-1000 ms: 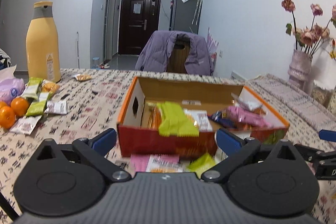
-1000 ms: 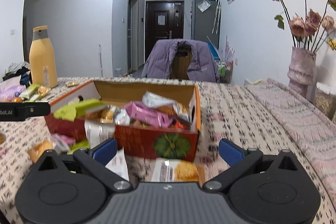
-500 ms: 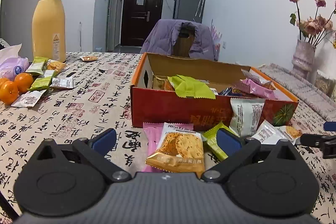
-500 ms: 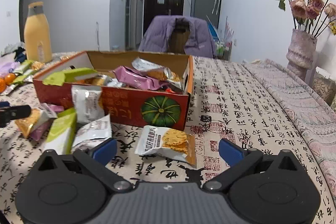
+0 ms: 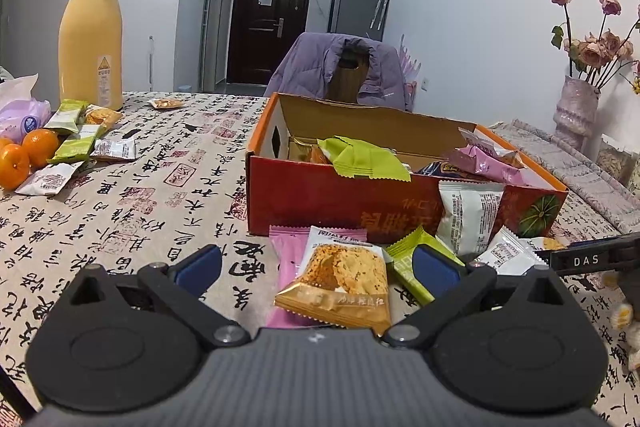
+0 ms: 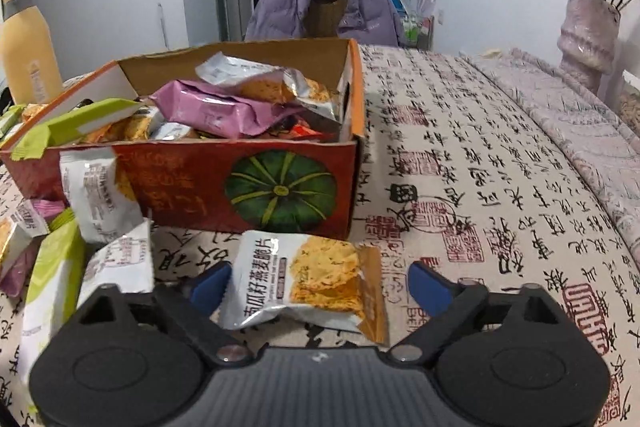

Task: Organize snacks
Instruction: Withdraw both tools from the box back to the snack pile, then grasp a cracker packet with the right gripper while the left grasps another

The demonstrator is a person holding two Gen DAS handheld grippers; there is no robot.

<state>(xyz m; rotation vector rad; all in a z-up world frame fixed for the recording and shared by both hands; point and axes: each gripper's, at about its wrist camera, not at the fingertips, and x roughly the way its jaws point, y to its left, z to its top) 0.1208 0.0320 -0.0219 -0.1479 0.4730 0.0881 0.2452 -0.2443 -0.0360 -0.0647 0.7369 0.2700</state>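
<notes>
An orange-red cardboard box with a pumpkin picture holds several snack packets. More packets lie on the tablecloth in front of it. My left gripper is open, with a gold-and-white cracker packet lying on a pink packet between its fingers. My right gripper is open around a white-and-orange cracker packet lying on the table. A green packet and white packets lie beside the box. The right gripper's tip shows in the left wrist view.
A tall yellow bottle, oranges and more packets sit at the far left. A vase of dried roses stands at the right. A chair with a purple jacket is behind the table.
Both grippers have lowered and drawn back toward the loose packets in front of the box; each now has a cracker packet between its open fingers.
</notes>
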